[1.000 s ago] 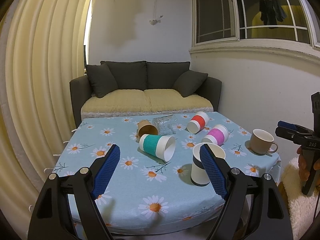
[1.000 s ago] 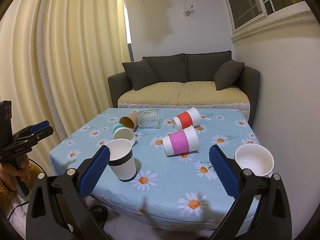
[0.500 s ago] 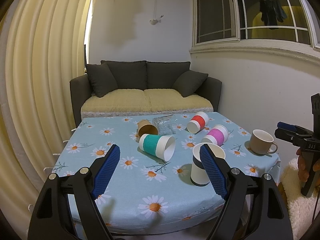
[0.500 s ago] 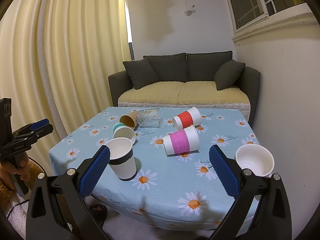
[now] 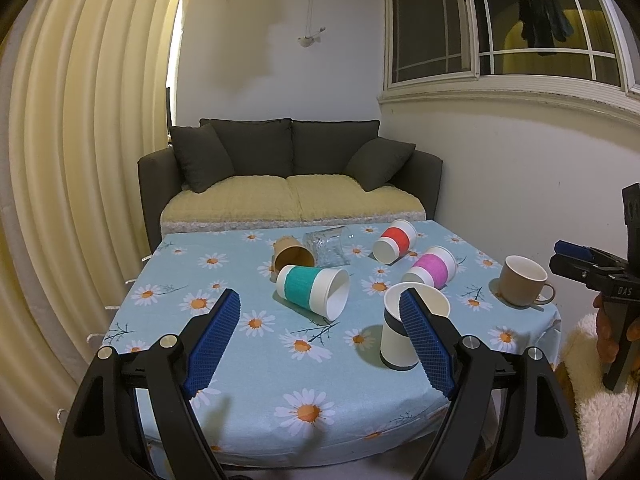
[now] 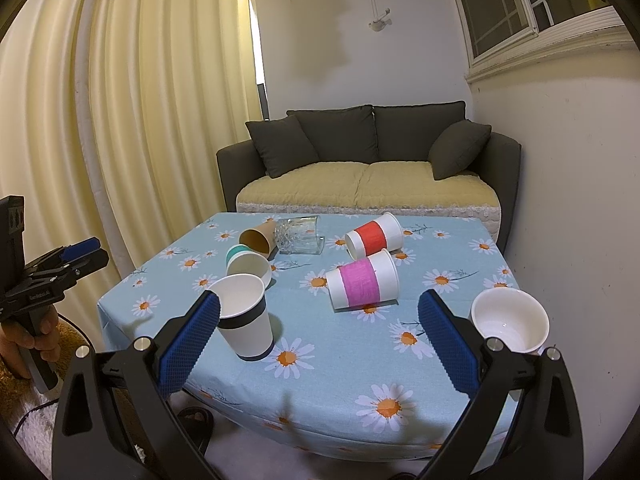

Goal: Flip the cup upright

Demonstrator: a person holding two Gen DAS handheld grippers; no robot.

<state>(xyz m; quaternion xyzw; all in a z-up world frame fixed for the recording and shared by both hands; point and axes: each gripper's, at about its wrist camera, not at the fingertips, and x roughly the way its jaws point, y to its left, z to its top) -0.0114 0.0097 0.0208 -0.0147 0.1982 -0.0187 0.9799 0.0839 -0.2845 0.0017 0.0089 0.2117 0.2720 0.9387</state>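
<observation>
teal-sleeved cup (image 5: 312,291): on its side, mid-table
pink-sleeved cup (image 6: 363,283): on its side
red-sleeved cup (image 6: 374,235): on its side
brown cup (image 6: 259,238): on its side

Daisy-print tablecloth (image 6: 340,364) covers the table. Beige mug (image 5: 520,280) stands upright at 3 o'clock of the cloth. Dark sofa (image 6: 372,160) with 2 cushions at 12 o'clock. Pleated curtain (image 6: 120,120) at 9 o'clock. Window (image 5: 500,28) at 1 o'clock, apparently with clothing hung beyond.

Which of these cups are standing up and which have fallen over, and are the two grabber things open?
Black-band cup: upright
Mug: upright
Teal cup: on side
Pink cup: on side
Red cup: on side
Brown cup: on side
Glass: on side
Left hand-held gripper: open
Right hand-held gripper: open
</observation>
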